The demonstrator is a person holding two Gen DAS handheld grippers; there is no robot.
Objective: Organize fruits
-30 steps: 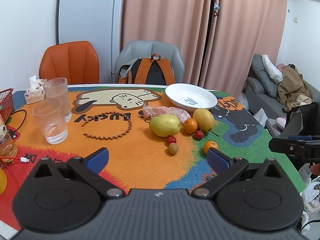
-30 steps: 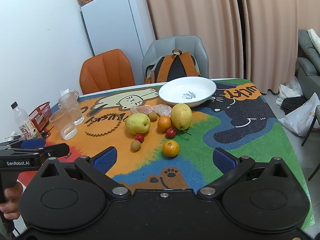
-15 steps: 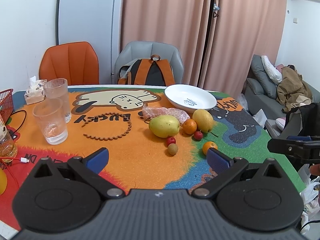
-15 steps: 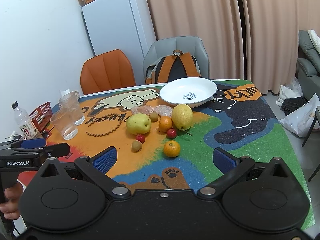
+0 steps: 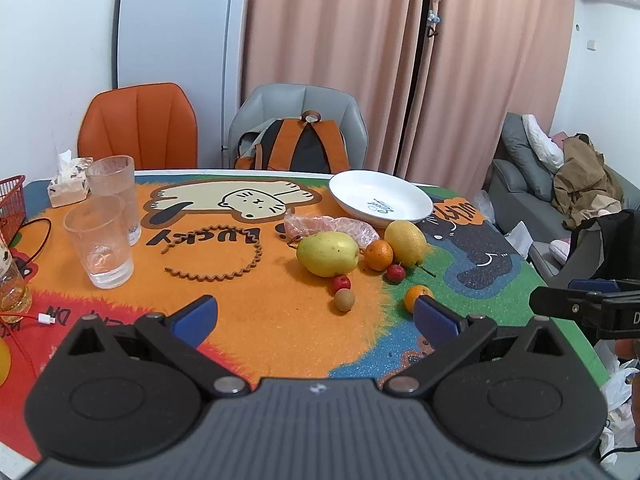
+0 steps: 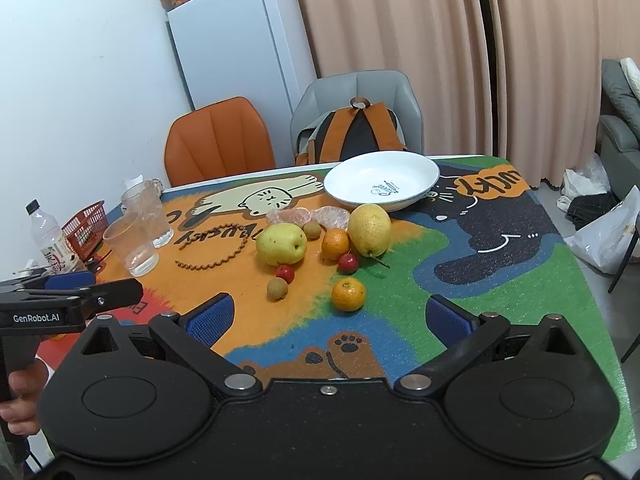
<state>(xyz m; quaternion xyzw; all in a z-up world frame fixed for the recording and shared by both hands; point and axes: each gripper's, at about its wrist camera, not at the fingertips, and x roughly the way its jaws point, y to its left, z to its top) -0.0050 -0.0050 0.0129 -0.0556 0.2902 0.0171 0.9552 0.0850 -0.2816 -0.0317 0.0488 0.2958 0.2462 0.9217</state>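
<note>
Fruit lies loose mid-table: a yellow-green pear (image 6: 281,244), a yellow pear (image 6: 369,230), an orange (image 6: 335,243) between them, a nearer orange (image 6: 348,294), two small red fruits (image 6: 347,263), (image 6: 285,273) and two brown kiwis (image 6: 277,289), (image 6: 311,229). An empty white plate (image 6: 380,186) stands behind them. My right gripper (image 6: 327,317) is open and empty, short of the near orange. My left gripper (image 5: 316,318) is open and empty, nearer than the fruit; its right finger (image 5: 434,318) overlaps the near orange (image 5: 416,295).
Two clear glasses (image 5: 100,240) stand at the left by a red basket (image 6: 84,226), a bottle (image 6: 50,242) and a tissue pack (image 5: 66,182). A brown wavy ring (image 5: 218,252) and crumpled plastic wrap (image 5: 332,226) lie on the cartoon mat. Two chairs (image 5: 138,126) stand behind.
Both grippers have drifted slightly; the fruit sits a touch higher in the right wrist view. Nothing was grasped or moved.
</note>
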